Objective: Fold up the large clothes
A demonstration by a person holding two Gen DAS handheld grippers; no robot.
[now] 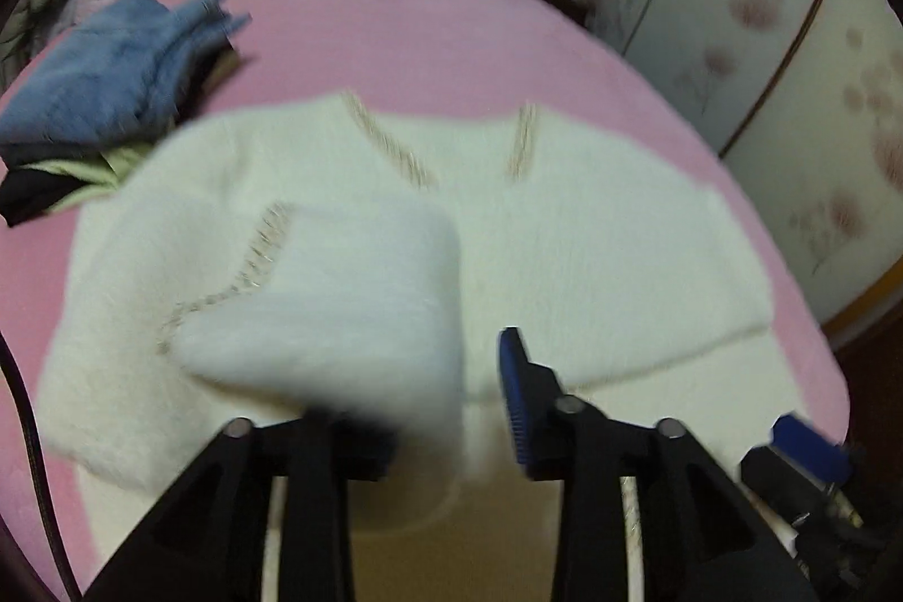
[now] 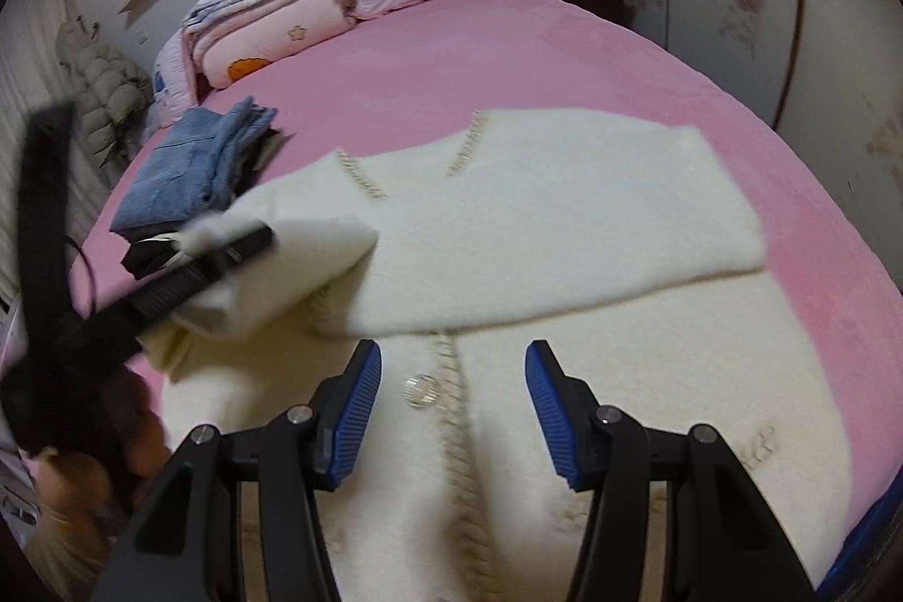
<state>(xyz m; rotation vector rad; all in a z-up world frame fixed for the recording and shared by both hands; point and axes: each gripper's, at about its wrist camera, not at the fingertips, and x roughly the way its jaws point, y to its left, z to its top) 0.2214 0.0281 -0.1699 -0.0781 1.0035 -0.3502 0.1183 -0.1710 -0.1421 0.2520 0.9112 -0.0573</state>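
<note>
Left wrist view: white fluffy cardigan (image 1: 564, 235) lies flat across the near part of the pink bed (image 1: 395, 38). The left gripper (image 1: 451, 376) has its left sleeve (image 1: 338, 297) draped over one finger; the other blue finger (image 1: 513, 399) stands clear, so whether the fingers are clenched can't be told here. Blurry. Folded clothes pile (image 1: 107, 94) sits toward the bed's left edge.

Right wrist view: right gripper (image 2: 451, 410) hovers over the button placket, fingers released, holding nothing. The left gripper (image 2: 226, 252) appears clamped on the sleeve (image 2: 293, 263), lifted over the body. The right sleeve (image 2: 564, 218) is already folded across the chest.

Handling, by judgement: soft, light, limp knit, a bit slippery and stretchy; it will sag between holds. Take the cuff or hem edge, pinching both layers, not the trim or button (image 2: 420, 390).
</note>
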